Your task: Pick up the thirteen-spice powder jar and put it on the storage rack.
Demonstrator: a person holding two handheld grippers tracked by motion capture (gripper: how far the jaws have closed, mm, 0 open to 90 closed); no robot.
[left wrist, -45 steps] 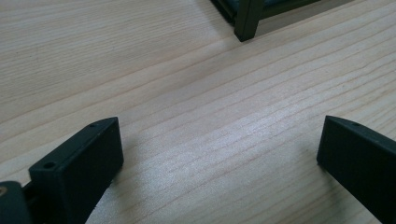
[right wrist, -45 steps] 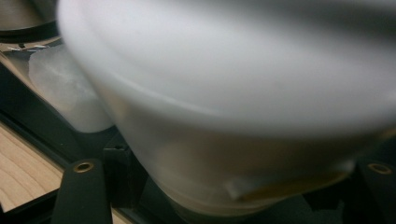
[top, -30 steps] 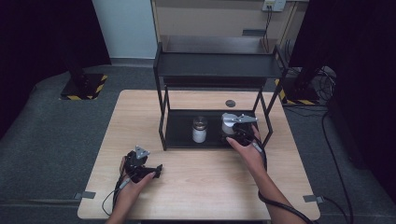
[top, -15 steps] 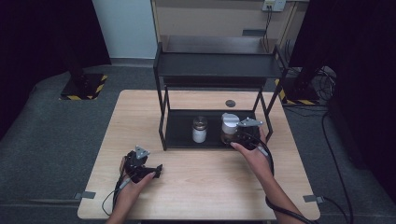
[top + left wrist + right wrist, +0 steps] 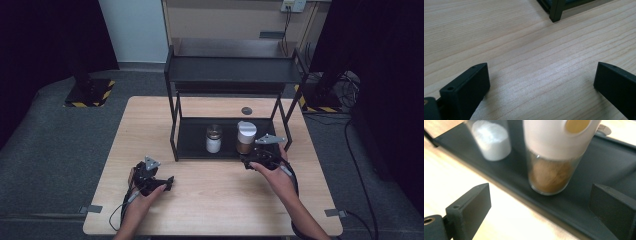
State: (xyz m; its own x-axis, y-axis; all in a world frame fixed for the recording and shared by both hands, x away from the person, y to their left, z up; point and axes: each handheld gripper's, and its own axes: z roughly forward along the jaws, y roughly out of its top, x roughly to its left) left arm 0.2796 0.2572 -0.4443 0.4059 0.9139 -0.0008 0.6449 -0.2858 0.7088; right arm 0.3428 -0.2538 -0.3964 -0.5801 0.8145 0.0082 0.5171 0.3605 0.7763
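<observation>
Dark curtains and grey floor frame a pale wooden table [image 5: 210, 210] at frame centre, with a black two-tier rack [image 5: 230, 70] at its far half.

Lower left of the high view: the left gripper [image 5: 159, 184] rests on bare wood, jaws spread wide, nothing between them — the left gripper view shows only wood grain there and one rack leg [image 5: 556, 11] at top centre.

Centre: a jar of white powder [image 5: 213, 139] stands on the rack's lower shelf [image 5: 192, 137]. Just to its right stands the brown-powder jar with a white cap [image 5: 245, 137], also on that shelf, upright.

Right of centre: the right gripper [image 5: 252, 162] sits at the shelf's front edge, jaws apart, the brown jar ahead of them and not between them.

Risk, judged — the capped jar looks top-heavy and stands near the shelf's front; a jaw clipping it sideways could tip it, or knock it into the white jar beside it.
</observation>
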